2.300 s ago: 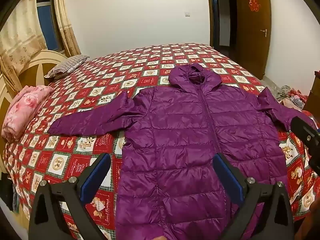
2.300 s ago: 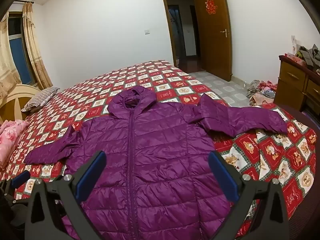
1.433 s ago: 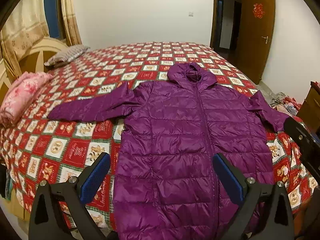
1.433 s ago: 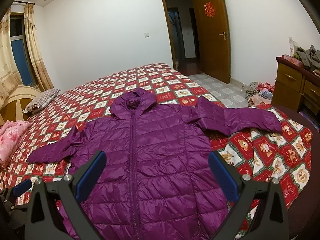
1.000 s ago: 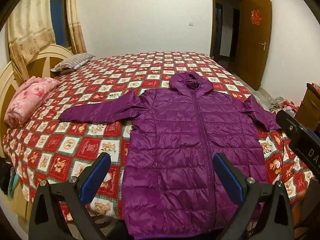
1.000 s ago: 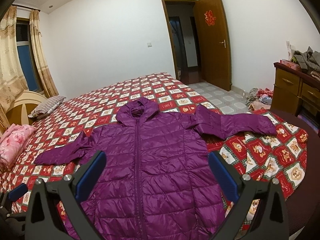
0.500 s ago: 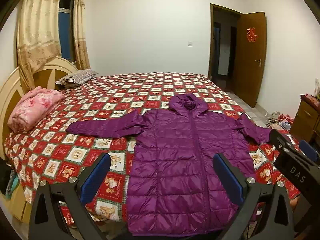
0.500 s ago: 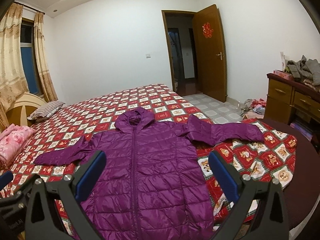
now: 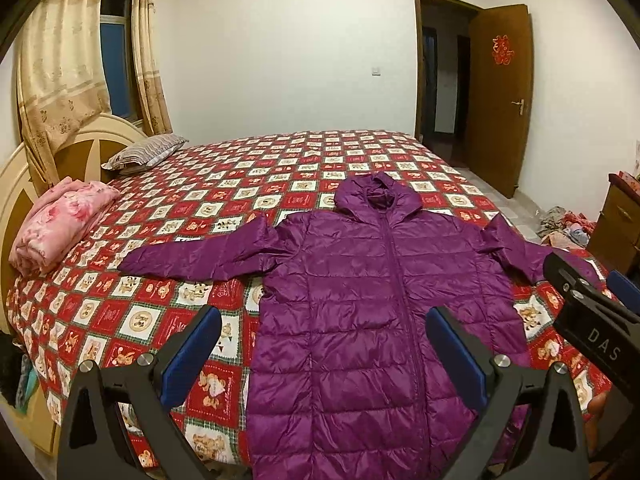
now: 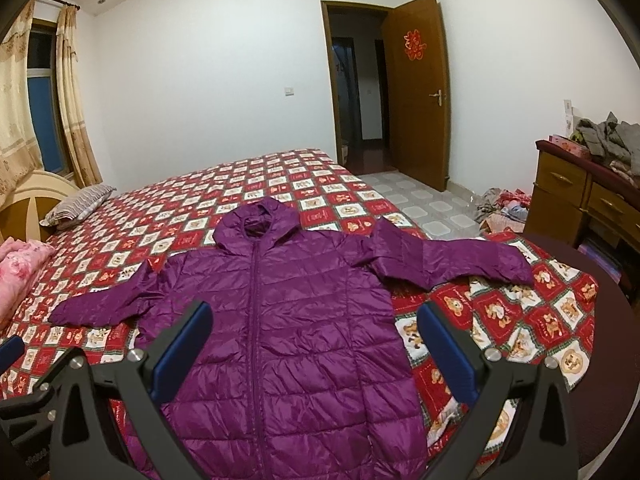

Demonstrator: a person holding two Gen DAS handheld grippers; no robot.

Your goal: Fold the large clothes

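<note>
I've pulled both tools back and up over the last couple of seconds, and the whole purple jacket (image 9: 376, 304) now fits ahead of me where before I only had its middle filling the view. It lies face up on the patterned bedspread (image 9: 224, 184), zipped, hood (image 9: 376, 192) pointing away from the tongs, hem nearest me and hanging just over the near edge of the bed.

Left gripper (image 9: 320, 354): blue pads spread wide, nothing between them, held in the air short of the hem. Right gripper (image 10: 314, 348): same story, wide open and empty, also off the fabric. In the left view the right tool's black body sits at the far right edge, level with the right sleeve (image 10: 452, 260).

What the retreat tells me: the spreading looks finished, and nothing is folded yet. Both sleeves lie straight out to the sides, the left sleeve (image 9: 200, 256) reaching out ahead and to the left of my left pads, the right one ahead and to the right of my right pads, close to the bed's corner.

My read is that a sleeve fold comes first. The shell looks slick and puffy, so a pinch at the cuff may slip, and folds may spring back open.

Off to the far left, a pink folded bundle (image 9: 60, 224) and a striped pillow (image 9: 144, 154), well clear of the work.
</note>
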